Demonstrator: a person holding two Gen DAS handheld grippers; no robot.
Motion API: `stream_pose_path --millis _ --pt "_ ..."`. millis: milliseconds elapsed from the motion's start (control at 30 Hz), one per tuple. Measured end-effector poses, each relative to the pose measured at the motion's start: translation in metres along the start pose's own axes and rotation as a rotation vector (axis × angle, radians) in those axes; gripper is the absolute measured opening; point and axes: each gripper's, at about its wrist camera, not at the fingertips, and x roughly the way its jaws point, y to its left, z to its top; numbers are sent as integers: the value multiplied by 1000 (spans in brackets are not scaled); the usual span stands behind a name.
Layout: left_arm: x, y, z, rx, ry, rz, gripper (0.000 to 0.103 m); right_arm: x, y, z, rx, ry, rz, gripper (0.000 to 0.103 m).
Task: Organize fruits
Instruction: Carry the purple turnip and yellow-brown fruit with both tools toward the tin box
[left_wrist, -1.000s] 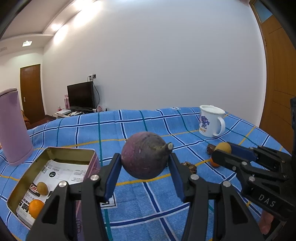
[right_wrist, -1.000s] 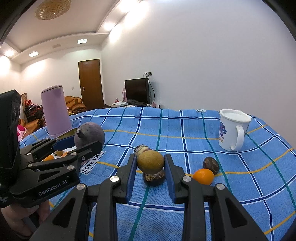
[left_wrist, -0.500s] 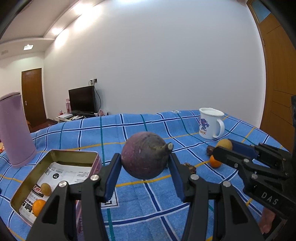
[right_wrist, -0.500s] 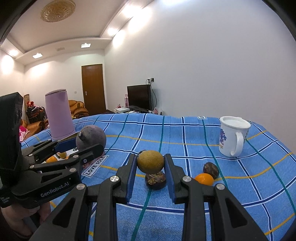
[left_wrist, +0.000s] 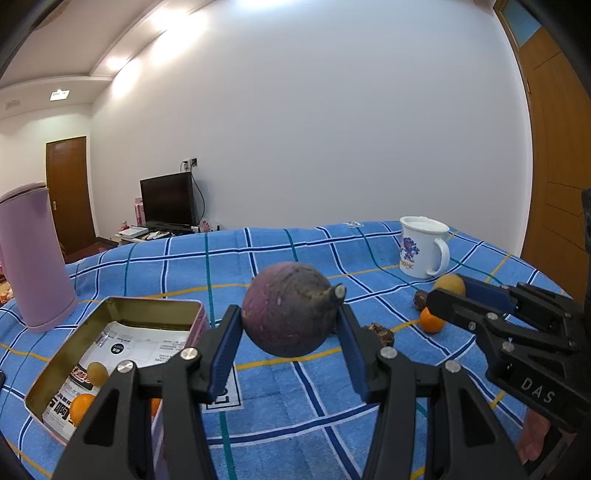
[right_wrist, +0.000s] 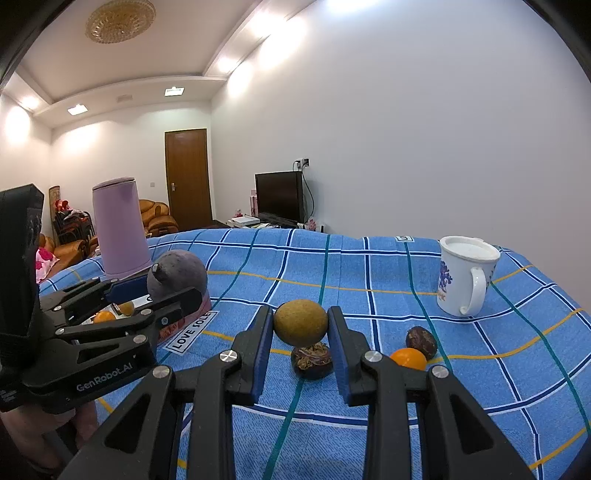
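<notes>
My left claw (left_wrist: 290, 325) pinches a purple fruit (left_wrist: 288, 308) between its blue pads, lifted clear of the cloth (left_wrist: 280, 391): round, dull plum skin flecked pale, with a stubby grey stem pointing right. My right claw (right_wrist: 300, 332) is pressed tight on a tan fruit (right_wrist: 300, 323), smooth, yellow-brown and slightly oval, also raised. Directly below it on the blue checked cloth lies a dark husk (right_wrist: 311, 360) with a crumpled brown top; right of that sit a small orange (right_wrist: 408, 358) and a brown fruit (right_wrist: 421, 341), touching. To my left the open tin (left_wrist: 110, 314) holds another orange (left_wrist: 81, 408) and a small tan fruit (left_wrist: 97, 373). A white mug (right_wrist: 466, 275) stands far right.
</notes>
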Motion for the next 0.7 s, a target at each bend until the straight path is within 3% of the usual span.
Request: stream_pose_path --millis 700 --pt "0 10 -2 -19 29 7 54 8 13 3 -14 11 12 32"
